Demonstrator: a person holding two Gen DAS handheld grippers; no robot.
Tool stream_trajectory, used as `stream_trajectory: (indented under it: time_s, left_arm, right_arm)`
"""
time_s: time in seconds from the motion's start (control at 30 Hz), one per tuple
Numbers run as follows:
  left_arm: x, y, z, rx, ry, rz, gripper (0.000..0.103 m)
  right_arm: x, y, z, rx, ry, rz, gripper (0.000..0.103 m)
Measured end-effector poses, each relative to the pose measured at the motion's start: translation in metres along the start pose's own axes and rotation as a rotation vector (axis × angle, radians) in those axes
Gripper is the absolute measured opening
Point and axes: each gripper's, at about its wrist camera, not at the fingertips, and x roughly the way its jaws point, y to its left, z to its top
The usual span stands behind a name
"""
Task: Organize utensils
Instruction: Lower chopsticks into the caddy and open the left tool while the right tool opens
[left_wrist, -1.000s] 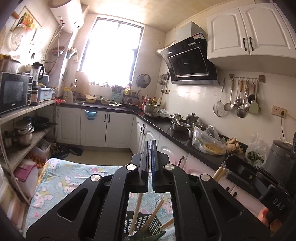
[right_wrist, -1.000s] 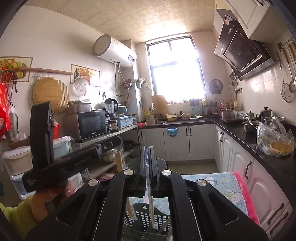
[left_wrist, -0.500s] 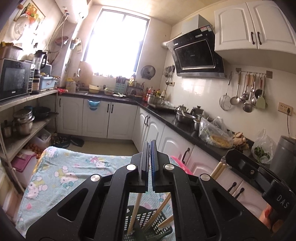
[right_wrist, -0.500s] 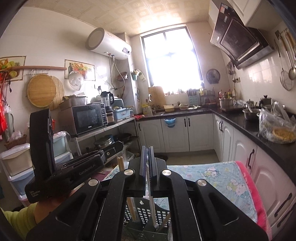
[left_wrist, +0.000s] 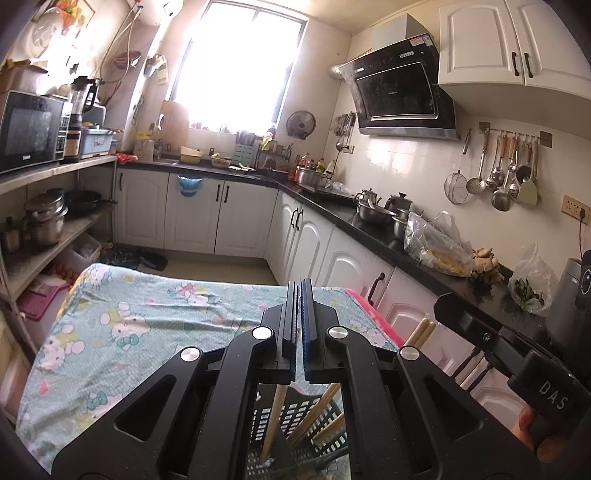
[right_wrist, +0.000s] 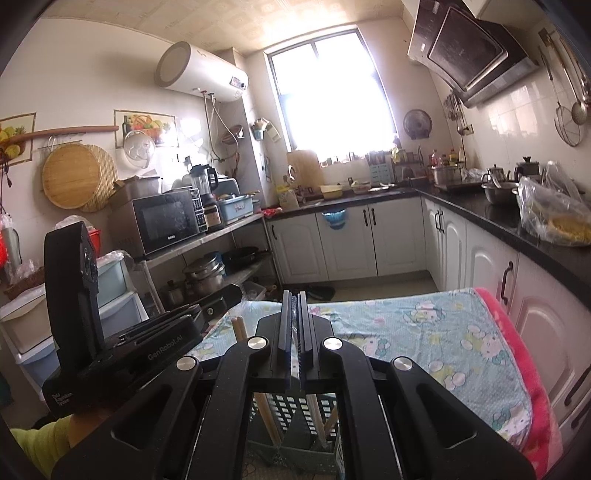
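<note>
Left gripper (left_wrist: 299, 295): jaws closed — chopstick (left_wrist: 275, 413) below, hold unclear
Right gripper (right_wrist: 294, 306): jaws closed, hold unclear
Basket (right_wrist: 291, 413): dark, slotted — chopsticks upright inside

Both grippers have dropped lower over the table. From the left gripper (left_wrist: 299, 321) cam, more of the cartoon-print cloth (left_wrist: 122, 332) shows ahead vs a sec ago, and the slotted basket (left_wrist: 295, 424) w/ chopsticks (left_wrist: 275, 417) sits closer under the jaws. Same for the right gripper (right_wrist: 293, 325): cloth fills more of its view.
</note>
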Motion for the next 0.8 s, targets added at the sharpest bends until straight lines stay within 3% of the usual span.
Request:
stream_trajectory:
  time_s: [0.8]
  left_arm:
    - [0.01,0.008,-0.028,-0.018,0.111,-0.015,0.001]
  right_arm:
    - [-0.003,-0.016,-0.035,0.061,0.045,-0.074,0.004]
